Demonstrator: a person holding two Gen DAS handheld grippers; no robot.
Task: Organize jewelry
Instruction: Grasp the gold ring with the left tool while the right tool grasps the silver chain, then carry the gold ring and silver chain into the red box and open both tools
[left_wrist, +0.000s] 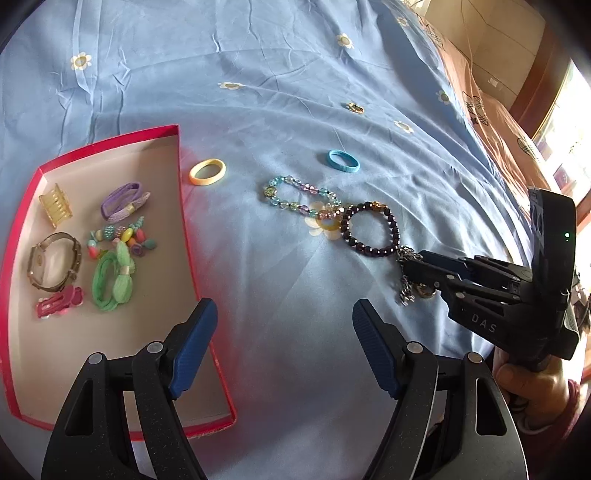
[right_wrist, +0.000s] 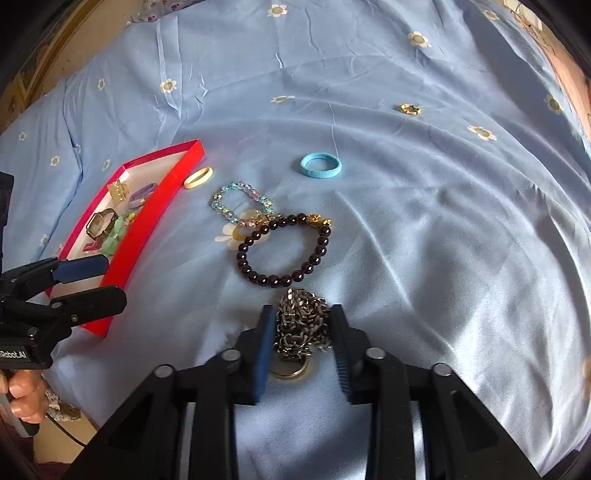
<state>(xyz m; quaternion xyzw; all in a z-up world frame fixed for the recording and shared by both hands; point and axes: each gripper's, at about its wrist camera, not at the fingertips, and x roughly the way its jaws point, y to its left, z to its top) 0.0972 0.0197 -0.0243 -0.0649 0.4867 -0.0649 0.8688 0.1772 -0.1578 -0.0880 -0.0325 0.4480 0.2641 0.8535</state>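
A blue flowered bedsheet (right_wrist: 424, 229) covers the bed. A red-rimmed box (left_wrist: 22, 206) lies at the left on the sheet and contains a watch (left_wrist: 53, 260), hair ties and clips. The left hand-held gripper (left_wrist: 284, 343) hovers wide open beside the box, holding nothing. The right hand-held gripper (right_wrist: 303, 347) is partly closed around a bunched silver chain (right_wrist: 303, 325); its blue pads flank the chain, but firm contact cannot be confirmed. A dark bead bracelet (right_wrist: 284, 251) lies just beyond the chain, touching a pastel bead bracelet (right_wrist: 240, 203). A blue ring (right_wrist: 320, 167), yellow ring (left_wrist: 207, 172) and small gold ring (right_wrist: 410, 109) lie apart.
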